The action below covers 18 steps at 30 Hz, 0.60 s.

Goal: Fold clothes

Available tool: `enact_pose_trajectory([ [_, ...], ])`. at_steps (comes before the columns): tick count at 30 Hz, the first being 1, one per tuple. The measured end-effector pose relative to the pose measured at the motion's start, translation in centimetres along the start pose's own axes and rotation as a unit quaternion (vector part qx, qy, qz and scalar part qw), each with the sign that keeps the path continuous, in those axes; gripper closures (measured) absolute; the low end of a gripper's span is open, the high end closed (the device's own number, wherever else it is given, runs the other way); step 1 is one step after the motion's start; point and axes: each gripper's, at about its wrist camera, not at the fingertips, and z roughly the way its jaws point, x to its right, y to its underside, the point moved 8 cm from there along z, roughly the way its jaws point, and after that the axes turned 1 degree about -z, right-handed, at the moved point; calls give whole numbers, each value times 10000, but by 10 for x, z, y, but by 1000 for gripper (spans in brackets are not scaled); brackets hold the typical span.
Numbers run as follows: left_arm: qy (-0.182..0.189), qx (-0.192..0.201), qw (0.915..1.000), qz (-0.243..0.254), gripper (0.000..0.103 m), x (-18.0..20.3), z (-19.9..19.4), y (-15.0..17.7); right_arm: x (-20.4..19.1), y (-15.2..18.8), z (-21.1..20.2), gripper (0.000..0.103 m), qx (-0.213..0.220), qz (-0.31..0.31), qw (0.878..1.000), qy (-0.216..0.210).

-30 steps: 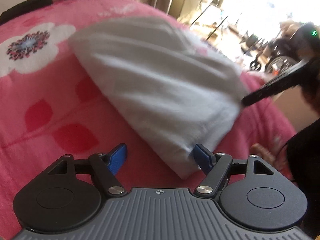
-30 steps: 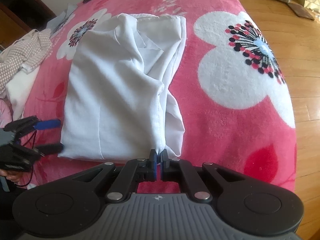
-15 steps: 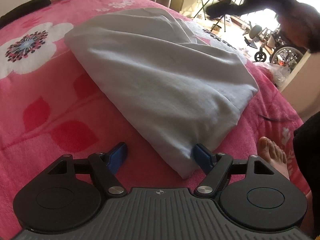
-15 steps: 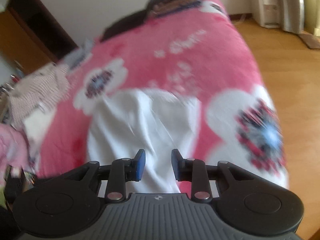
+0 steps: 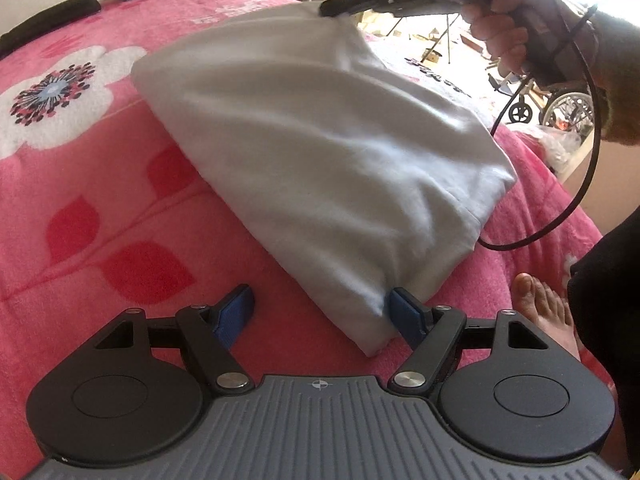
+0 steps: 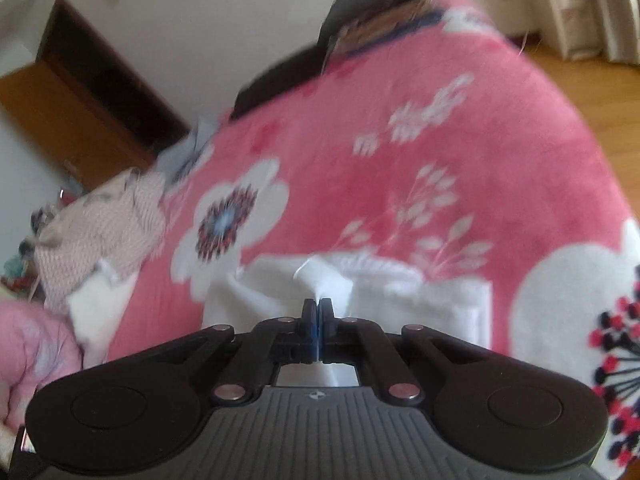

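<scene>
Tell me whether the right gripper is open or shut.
Shut: the right gripper has its fingers pressed together, pinching a peak of the white garment at its far edge.

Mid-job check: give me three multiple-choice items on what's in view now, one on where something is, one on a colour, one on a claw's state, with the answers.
1. Where does the right claw grip the white garment?
A. its far edge
B. the corner nearest the left claw
C. nowhere

2. What colour is the blanket under the garment?
A. blue
B. pink with white flowers
C. grey

3. How does the left claw stand?
A. shut on cloth
B. open
C. out of view

Answers: 1 A, its tips pinch fabric at the far edge. 2 B, pink floral fleece shows all around. 3 B, its blue pads stand wide apart, with the garment's near corner between them.
</scene>
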Motion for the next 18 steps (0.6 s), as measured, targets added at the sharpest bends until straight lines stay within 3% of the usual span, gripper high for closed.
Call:
enact_pose_trajectory([
  [4,39,1,10000,-14,28,-1,1,-1,10,1,-4,103,292,0,9989,375],
  [8,-23,-10,9999,145,28,2,2,0,36,10,9,103,76,47,9953,967],
  [11,-46,-3,9999,159,28,3,2,0,40,5,1,98,64,262,9944,1020],
  [12,-46,1,9999,148,28,3,2,0,38,1,-5,94,182,250,9946,993],
  [15,-37,18,9999,147,28,3,1,0,31,-14,-19,66,522,114,9946,890],
  [18,-44,28,9998,173,28,3,1,0,18,-27,-3,65,410,-254,9964,693],
])
